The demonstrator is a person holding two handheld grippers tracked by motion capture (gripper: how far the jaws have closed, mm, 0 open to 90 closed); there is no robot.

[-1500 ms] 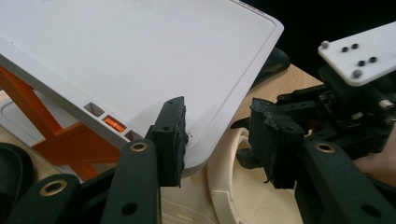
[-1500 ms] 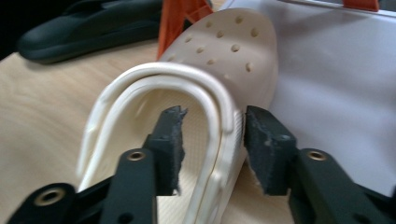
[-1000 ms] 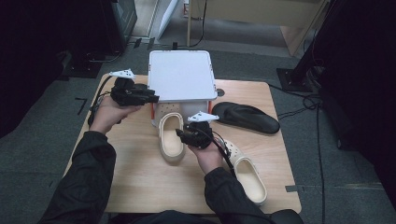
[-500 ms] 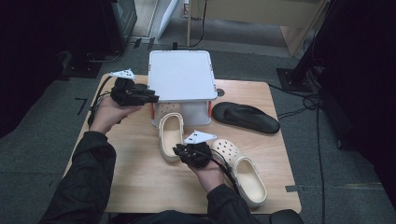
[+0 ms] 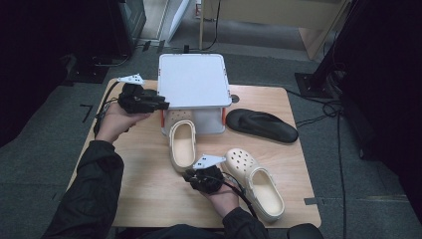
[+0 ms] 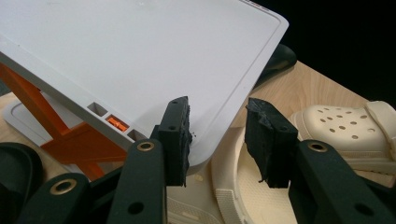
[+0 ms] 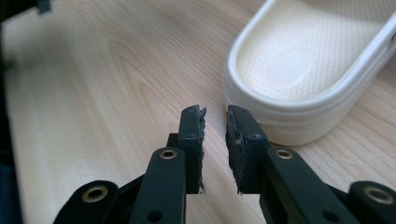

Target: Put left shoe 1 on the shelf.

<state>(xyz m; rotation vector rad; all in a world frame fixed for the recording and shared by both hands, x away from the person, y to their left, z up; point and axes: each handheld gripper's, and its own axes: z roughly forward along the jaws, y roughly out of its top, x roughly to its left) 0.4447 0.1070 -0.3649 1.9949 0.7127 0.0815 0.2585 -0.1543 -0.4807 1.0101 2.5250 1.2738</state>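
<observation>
A white storage box (image 5: 208, 122) stands at the table's far middle with its white lid (image 5: 191, 79) raised on orange arms (image 6: 60, 135). A cream clog (image 5: 182, 145) lies with its toe inside the box. My left gripper (image 5: 163, 105) is at the lid's left corner. Its jaws have been closing a little; the lid (image 6: 140, 60) touches one pad (image 6: 177, 135) and the other stands apart. My right gripper (image 5: 189, 175) hangs low over the wood just beside that clog's heel (image 7: 303, 70). Its jaws have just opened slightly to a narrow gap (image 7: 215, 112) that holds nothing.
A second cream clog (image 5: 258, 183) lies at the near right of the wooden table (image 5: 139, 189). A black slipper (image 5: 263, 127) lies to the right of the box. Cables run across the dark floor beyond the table's right edge.
My right hand has drawn back toward the near edge and sunk, from over the clog's middle to beside its heel. The left hand and the lid have stayed put.
</observation>
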